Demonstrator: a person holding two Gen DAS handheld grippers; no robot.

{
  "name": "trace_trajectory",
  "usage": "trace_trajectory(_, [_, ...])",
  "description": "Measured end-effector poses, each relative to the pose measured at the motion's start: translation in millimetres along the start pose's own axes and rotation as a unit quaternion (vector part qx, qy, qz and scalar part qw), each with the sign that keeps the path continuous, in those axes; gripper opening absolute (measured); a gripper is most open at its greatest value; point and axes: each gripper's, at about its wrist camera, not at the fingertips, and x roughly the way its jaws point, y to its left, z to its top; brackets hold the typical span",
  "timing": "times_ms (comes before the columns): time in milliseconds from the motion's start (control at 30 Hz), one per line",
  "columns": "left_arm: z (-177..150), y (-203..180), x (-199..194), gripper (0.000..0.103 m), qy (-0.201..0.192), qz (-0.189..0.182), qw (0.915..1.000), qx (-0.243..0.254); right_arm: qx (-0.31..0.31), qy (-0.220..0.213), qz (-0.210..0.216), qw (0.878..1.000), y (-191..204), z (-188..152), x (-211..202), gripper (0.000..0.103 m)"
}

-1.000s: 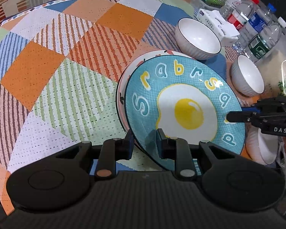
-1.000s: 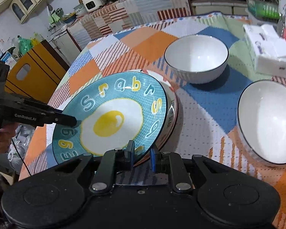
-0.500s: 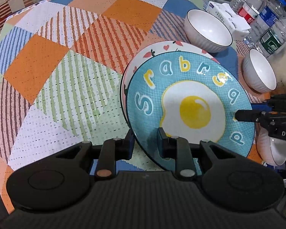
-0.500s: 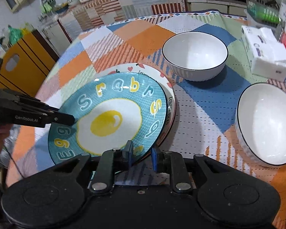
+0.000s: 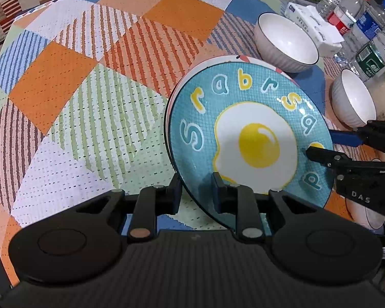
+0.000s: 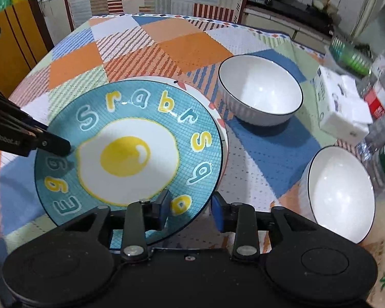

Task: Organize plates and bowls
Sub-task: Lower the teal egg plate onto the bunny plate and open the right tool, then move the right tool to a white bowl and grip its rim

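1. At the left we see the patchwork tablecloth (image 5: pixel 95 82) covering the bench, bare of dishes on that side.
2. Our left gripper (image 5: pixel 196 192) straddles the near rim of the blue egg plate (image 5: pixel 246 138), one finger under it and one over; the fingers stand close on the rim, so we take it to be grasping the plate.
3. The blue egg plate sits over a white plate with red hearts (image 6: pixel 222 128), of which only a crescent of rim shows on the far side. The blue one looks not quite centred; we cannot tell whether it rests fully on the lower plate or hangs just above it.
4. Our right gripper (image 6: pixel 190 208) is at the opposite rim. In its own view the blue pads stand apart with a gap beside the rim, so we read it as released, or releasing, from the plate.
5. Further right stand two white bowls with dark rims, the far bowl (image 6: pixel 260 89) and the near bowl (image 6: pixel 340 192), apart from each other and from the plates. A tissue pack (image 6: pixel 342 107) and water bottles (image 5: pixel 356 18) lie beyond.
6. We judge that stacking the plates is the step in hand and nearly done. Next we would settle the blue plate flat, let go with the left gripper, then nest one bowl in the other, approaching a rim squarely so the glazed wall does not slip.
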Motion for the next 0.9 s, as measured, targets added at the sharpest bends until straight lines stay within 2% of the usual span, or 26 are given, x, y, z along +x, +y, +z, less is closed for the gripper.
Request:
trace_trajectory(133, [-1.6, -2.0, -4.2, 0.022, 0.003, 0.005, 1.0000, -0.003, -0.014, -0.019, -0.017, 1.000, 3.7, -3.8, 0.1, 0.038])
trace_trajectory(267, [-8.1, -8.3, -20.7, 0.022, -0.003, -0.006, 1.0000, 0.000, -0.007, -0.040, -0.018, 0.999, 2.4, -13.1, -12.9, 0.037])
trace_trajectory(567, [-30.2, -38.8, -70.8, 0.022, -0.017, -0.013, 0.9996, 0.020, 0.032, -0.089, 0.007, 0.996, -4.7, -26.4, -76.7, 0.037])
trace_trajectory(667, [-38.2, -50.3, -84.7, 0.022, -0.012, -0.011, 0.9994, 0.030, 0.009, -0.093, 0.024, 0.995, -0.6, -24.4, -90.3, 0.037])
trace_trajectory(900, [-59.1, -78.1, -120.0, 0.024, -0.028, 0.010, 0.9974, 0.065, -0.035, -0.104, 0.043, 0.993, 12.2, -24.1, -124.4, 0.038])
